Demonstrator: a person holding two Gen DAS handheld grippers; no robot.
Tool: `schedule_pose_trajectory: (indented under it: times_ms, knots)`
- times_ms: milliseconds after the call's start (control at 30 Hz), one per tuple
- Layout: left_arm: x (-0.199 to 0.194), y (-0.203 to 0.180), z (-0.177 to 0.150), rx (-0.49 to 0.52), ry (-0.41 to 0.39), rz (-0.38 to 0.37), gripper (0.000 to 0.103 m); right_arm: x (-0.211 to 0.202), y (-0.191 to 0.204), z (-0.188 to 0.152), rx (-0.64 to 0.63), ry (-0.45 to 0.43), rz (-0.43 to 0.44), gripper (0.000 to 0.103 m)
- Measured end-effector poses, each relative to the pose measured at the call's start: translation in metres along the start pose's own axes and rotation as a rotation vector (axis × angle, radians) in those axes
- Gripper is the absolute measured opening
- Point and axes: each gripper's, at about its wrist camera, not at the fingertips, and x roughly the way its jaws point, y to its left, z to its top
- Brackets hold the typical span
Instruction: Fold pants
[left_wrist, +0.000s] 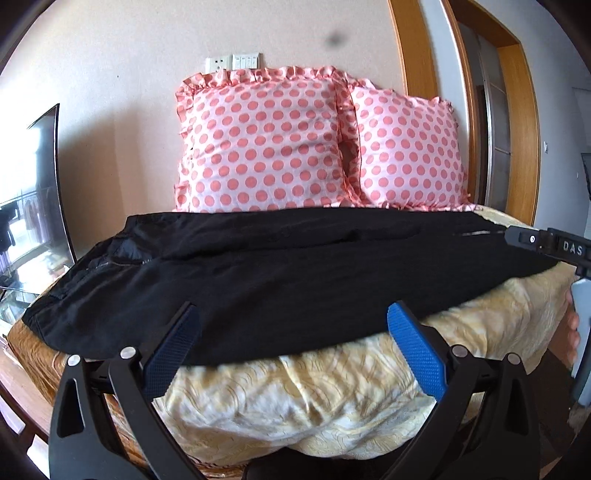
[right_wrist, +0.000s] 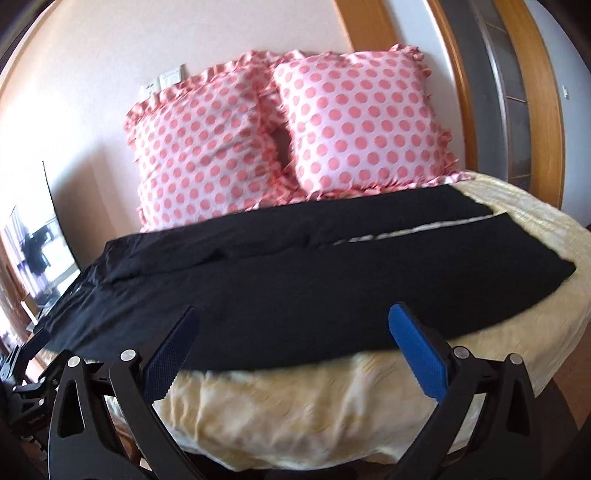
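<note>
Two claws are working the scene, both mine. My left claw (left_wrist: 291, 332) is hovering with its blue-padded fingers (left_wrist: 415, 349) spread wide and released, gripping nothing; the near hem of the black fabric pants (left_wrist: 280, 273) is lying just ahead of the fingertips, and in the left wrist view both tips are overlapping that edge. Whether the pads are touching the cloth, I cannot tell.

My right claw (right_wrist: 293, 334) is likewise standing released, fingers (right_wrist: 417, 350) apart, nothing between them. Ahead of it the pants are lying flat across the bed, waistband end off to the claw's left, leg ends off to its right. The two legs are lying side by side, a thin pale gap showing between them toward the right ends.

Under the pants, a cream-yellow patterned bedspread (left_wrist: 332, 398) is covering the mattress and draping over the near edge below both claws. Beyond the pants, two pink polka-dot ruffled pillows (left_wrist: 266, 144) are leaning upright against the wall, touching each other. In the left wrist view my right claw's black body is showing at the far right, its tip by the leg ends. The right wrist view is slightly blurred.
</note>
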Motion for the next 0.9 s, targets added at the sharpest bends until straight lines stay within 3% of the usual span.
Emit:
schedule_pose_trajectory:
  times_ms: [133, 267, 467, 567, 667, 733, 900]
  knots:
    - [0.023, 0.028, 0.025, -0.062, -0.003, 0.024, 0.101, 0.02, -0.046, 0.066, 0.101, 0.042, -0.068, 0.102]
    - [0.055, 0.061, 0.043, -0.136, 0.013, 0.079, 0.101, 0.075, -0.085, 0.124, 0.154, 0.133, -0.19, 0.102]
    - [0.092, 0.099, 0.059, -0.223, 0.022, 0.13, 0.101, 0.168, -0.132, 0.172, 0.234, 0.205, -0.374, 0.101]
    - [0.109, 0.111, 0.058, -0.253, 0.023, 0.138, 0.101, 0.216, -0.157, 0.182, 0.29, 0.258, -0.468, 0.087]
    - [0.13, 0.123, 0.052, -0.32, 0.134, 0.062, 0.101, 0.257, -0.185, 0.183, 0.39, 0.293, -0.503, 0.07]
    - [0.135, 0.131, 0.048, -0.373, 0.16, 0.05, 0.101, 0.281, -0.199, 0.183, 0.444, 0.313, -0.548, 0.055]
    - [0.137, 0.139, 0.042, -0.426, 0.171, 0.022, 0.101, 0.318, -0.202, 0.192, 0.421, 0.305, -0.671, 0.055]
